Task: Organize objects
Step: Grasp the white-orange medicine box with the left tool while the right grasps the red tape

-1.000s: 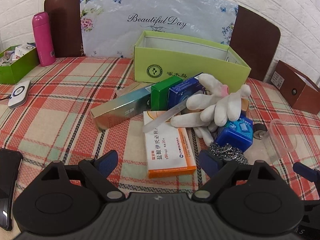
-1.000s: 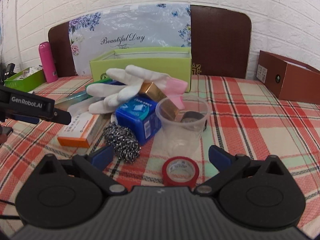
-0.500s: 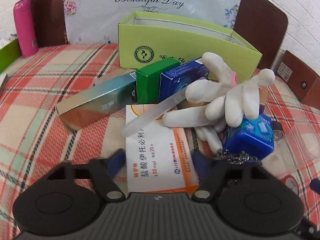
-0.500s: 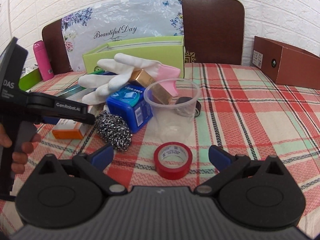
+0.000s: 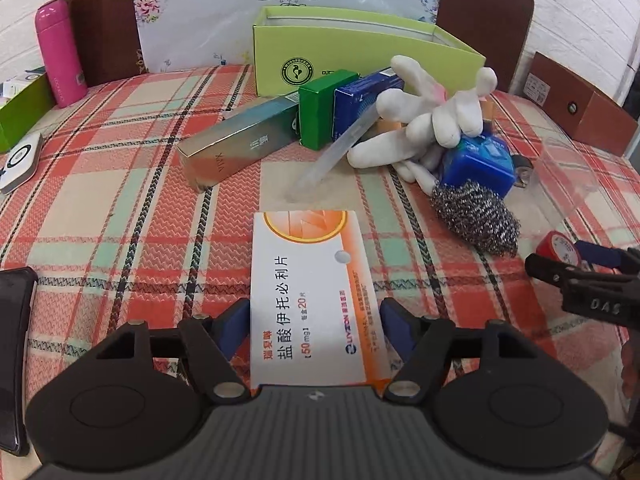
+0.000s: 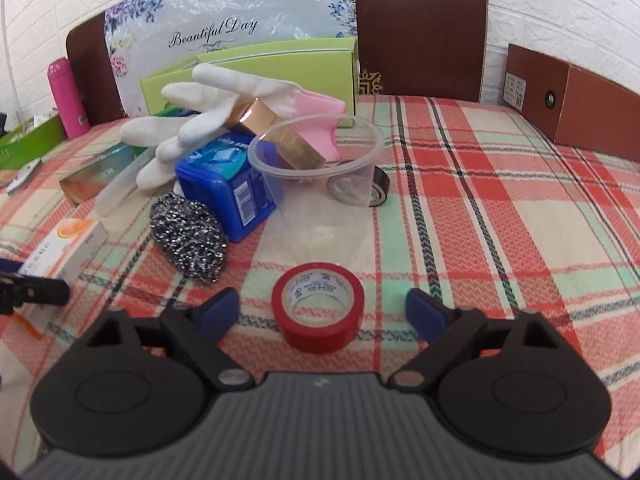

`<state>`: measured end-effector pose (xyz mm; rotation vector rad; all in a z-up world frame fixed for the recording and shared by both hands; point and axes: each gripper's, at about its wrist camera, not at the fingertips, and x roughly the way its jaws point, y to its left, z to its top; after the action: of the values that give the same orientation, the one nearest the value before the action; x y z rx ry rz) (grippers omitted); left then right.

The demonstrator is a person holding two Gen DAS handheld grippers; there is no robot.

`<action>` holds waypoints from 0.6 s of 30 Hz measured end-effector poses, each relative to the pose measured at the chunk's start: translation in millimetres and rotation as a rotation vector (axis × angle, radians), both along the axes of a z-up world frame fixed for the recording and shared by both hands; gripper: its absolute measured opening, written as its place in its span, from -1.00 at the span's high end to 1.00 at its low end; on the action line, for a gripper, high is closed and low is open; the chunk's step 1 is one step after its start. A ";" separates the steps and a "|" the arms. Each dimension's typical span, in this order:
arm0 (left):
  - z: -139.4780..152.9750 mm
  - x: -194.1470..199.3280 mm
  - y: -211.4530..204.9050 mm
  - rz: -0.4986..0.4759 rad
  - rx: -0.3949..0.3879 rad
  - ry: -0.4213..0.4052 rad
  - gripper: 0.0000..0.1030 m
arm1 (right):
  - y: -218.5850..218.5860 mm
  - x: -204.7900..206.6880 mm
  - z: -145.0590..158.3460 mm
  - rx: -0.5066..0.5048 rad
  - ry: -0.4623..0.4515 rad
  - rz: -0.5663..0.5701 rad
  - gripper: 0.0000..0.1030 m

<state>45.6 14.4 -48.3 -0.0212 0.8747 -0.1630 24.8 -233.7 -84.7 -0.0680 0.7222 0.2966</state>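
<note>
tablecloth (image 6: 500, 184): red-green plaid | tape roll (image 6: 318, 306): red | flask (image 5: 60, 52): pink | storage box (image 5: 360, 56): lime green

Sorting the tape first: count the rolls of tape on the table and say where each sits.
2. The red tape roll lies between the right gripper fingers, whose jaws are closing. A black tape roll stands behind the clear plastic cup. The pile may hide more.

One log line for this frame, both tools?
left tool: shut on medicine box | right tool: closing, red tape roll between, untouched
</note>
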 end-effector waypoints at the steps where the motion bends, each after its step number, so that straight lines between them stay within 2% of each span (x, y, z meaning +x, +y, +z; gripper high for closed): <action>1: 0.3 1.6 -0.5 0.003 -0.002 0.001 -0.42 | 1.4 -0.1 0.0 -0.009 -0.008 0.002 -0.35; 2: 0.6 2.0 -0.9 0.004 -0.004 0.000 -0.42 | 2.4 -1.6 1.1 -0.011 -0.015 0.011 0.04; 3: 0.8 2.6 -1.1 0.004 -0.005 0.000 -0.42 | 2.8 -4.1 2.8 -0.004 -0.016 0.024 0.12; 5: 0.8 2.6 -1.1 -0.001 -0.014 -0.004 -0.42 | 6.0 -10.4 5.5 -0.006 0.003 0.062 0.12; 9: 1.0 5.6 -0.8 -0.003 -0.012 -0.004 -0.42 | 19.7 -31.4 9.6 0.026 0.037 0.211 0.10; 10: 0.9 7.3 -1.2 -0.005 -0.010 -0.003 -0.42 | 23.3 -35.3 9.3 0.024 0.039 0.235 0.02; 11: 0.6 9.1 -1.8 -0.009 -0.002 0.000 -0.42 | 25.8 -39.2 9.6 0.015 0.028 0.240 -0.18; 12: 0.4 10.2 -2.8 -0.011 0.008 0.002 -0.42 | 26.9 -41.7 9.9 0.010 0.023 0.235 -0.23; 18: -0.3 10.2 -3.6 -0.024 0.010 0.000 -0.42 | 20.2 -42.7 13.7 0.012 0.032 0.218 -0.19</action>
<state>55.8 10.8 -48.6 -0.0016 0.8758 -0.1816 -17.9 -213.5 -71.0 -0.1311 0.7461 0.5116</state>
